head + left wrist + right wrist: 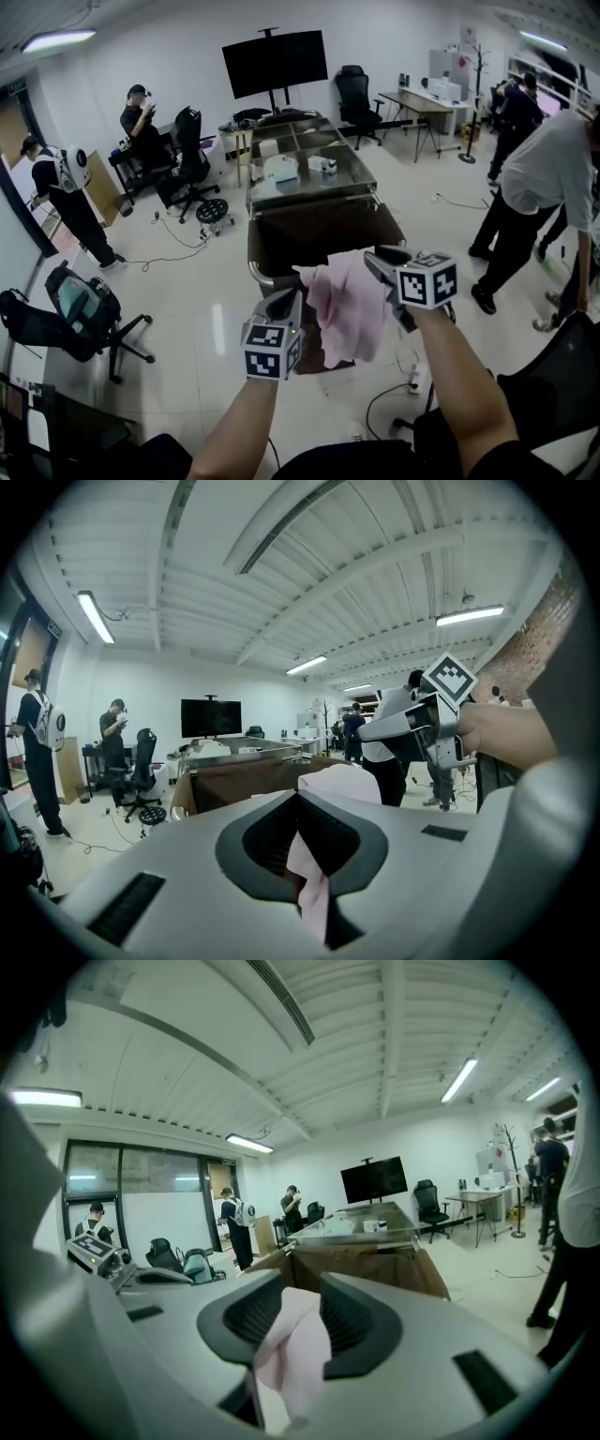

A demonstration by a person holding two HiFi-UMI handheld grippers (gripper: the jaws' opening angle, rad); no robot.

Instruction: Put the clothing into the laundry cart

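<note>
Head view: my left claw [285, 302] and my right claw [377, 264] are raised side by side, and a pink garment [352, 309] is stretched between them. The cloth sags from the two grips and hangs free in the air. It shows in front of the near rim of the laundry cart [319, 230], a brown bin with a metal rail, and none of it lies inside. Whether the cloth is over the opening or just short of it cannot be told. Beyond the cart is a steel tabletop [347, 178] with small white items on it, and behind that a dark monitor [275, 61] on a stand. A person in a white shirt [548, 173] is bending forward at the right.

Left gripper view: my left claw [300, 855] is closed on a fold of the pink garment [315, 897], which runs down between the dark pads. The rest of the cloth rises ahead of the jaws toward my right claw [412, 728], with the laundry cart [234, 782] just behind it.

Right gripper view: my right claw [298, 1330] is pinched on another fold of the pink garment [295, 1358], which bulges out between the pads. The laundry cart [375, 1269] is straight ahead, and my left claw [98, 1255] shows at the left edge.
</note>
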